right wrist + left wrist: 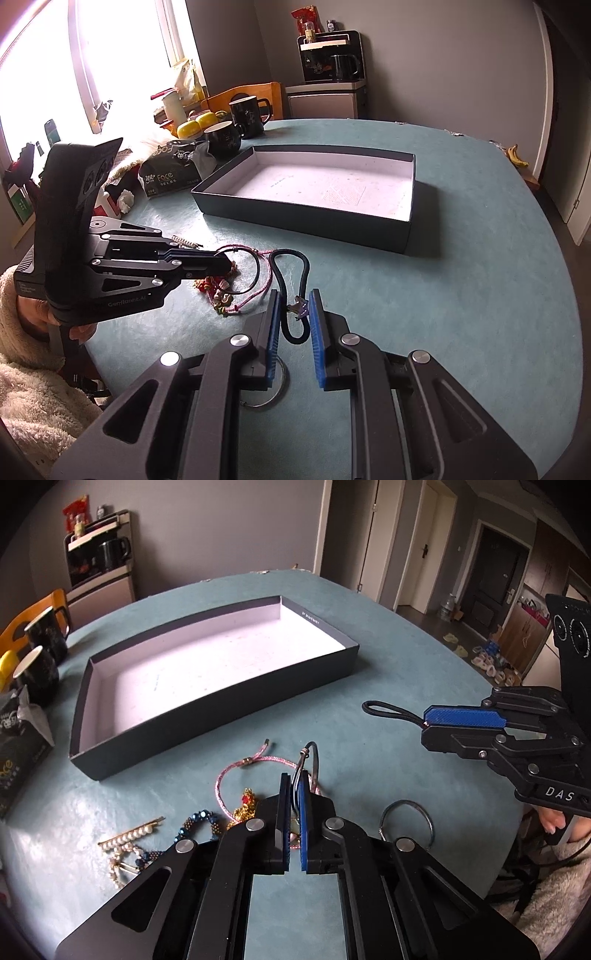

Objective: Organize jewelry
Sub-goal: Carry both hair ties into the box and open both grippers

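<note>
Nothing sits in the dark box (207,734) yet: left hand-held gripper (294,786) clamps a dark bangle (314,757), right hand-held gripper (293,314) pinches a black cord bracelet (291,258), other jewelry remains on the counter (388,701).

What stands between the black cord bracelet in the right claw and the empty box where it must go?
Nothing visible does. The black cord bracelet hangs from the right claw, and only bare table lies between it and the box. The other jewelry lies off to the side.
</note>
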A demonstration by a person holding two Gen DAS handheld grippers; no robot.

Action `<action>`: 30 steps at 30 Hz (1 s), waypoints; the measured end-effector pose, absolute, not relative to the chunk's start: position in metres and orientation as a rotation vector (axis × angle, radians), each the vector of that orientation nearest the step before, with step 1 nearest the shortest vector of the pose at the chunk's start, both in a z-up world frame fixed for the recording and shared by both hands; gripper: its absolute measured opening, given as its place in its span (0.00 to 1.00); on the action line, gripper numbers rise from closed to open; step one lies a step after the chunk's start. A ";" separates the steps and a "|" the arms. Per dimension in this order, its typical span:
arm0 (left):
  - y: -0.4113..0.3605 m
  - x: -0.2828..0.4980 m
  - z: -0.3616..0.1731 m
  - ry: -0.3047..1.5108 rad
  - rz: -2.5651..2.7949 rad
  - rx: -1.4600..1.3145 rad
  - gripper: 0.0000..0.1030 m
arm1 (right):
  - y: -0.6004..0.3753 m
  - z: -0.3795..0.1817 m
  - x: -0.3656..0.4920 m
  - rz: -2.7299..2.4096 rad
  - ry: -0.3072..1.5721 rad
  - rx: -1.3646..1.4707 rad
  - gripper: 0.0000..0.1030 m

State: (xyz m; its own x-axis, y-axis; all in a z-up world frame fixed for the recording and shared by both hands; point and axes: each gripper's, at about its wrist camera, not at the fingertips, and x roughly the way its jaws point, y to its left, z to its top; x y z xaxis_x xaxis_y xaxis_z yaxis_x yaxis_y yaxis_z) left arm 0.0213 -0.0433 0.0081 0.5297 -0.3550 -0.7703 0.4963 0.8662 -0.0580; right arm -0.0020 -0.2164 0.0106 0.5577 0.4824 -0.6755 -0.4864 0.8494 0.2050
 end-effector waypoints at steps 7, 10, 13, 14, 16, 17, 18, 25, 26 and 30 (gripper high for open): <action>-0.025 0.031 0.042 0.801 -0.490 0.142 0.04 | -0.216 0.036 0.017 0.546 0.737 -0.026 0.15; -0.015 0.043 0.061 0.747 -0.444 0.155 0.04 | -0.217 0.047 0.035 0.519 0.718 -0.016 0.15; -0.009 0.062 0.071 0.720 -0.391 0.180 0.04 | -0.215 0.053 0.059 0.473 0.716 -0.020 0.15; -0.008 0.070 0.073 0.718 -0.374 0.191 0.04 | -0.214 0.053 0.067 0.461 0.716 -0.024 0.15; -0.004 0.088 0.070 0.727 -0.332 0.205 0.04 | -0.210 0.052 0.085 0.427 0.721 -0.027 0.15; -0.003 0.098 0.067 0.736 -0.317 0.209 0.04 | -0.209 0.051 0.094 0.416 0.723 -0.022 0.15; 0.000 0.107 0.064 0.747 -0.302 0.206 0.04 | -0.208 0.048 0.103 0.401 0.728 -0.020 0.15; 0.016 0.160 0.033 0.849 -0.219 0.153 0.04 | -0.187 0.018 0.156 0.336 0.789 -0.037 0.15; 0.017 0.164 0.029 0.856 -0.209 0.155 0.04 | -0.184 0.012 0.163 0.322 0.804 -0.044 0.15; 0.020 0.175 0.014 0.889 -0.177 0.144 0.04 | -0.184 -0.007 0.184 0.286 0.855 -0.009 0.15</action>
State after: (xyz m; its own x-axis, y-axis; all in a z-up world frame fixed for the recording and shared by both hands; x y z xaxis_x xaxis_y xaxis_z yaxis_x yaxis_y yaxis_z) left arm 0.1748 0.0200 0.0145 0.6173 -0.0939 -0.7811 0.2130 0.9757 0.0511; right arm 0.1838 -0.1840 -0.0072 0.6207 0.2449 -0.7449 -0.2525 0.9618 0.1058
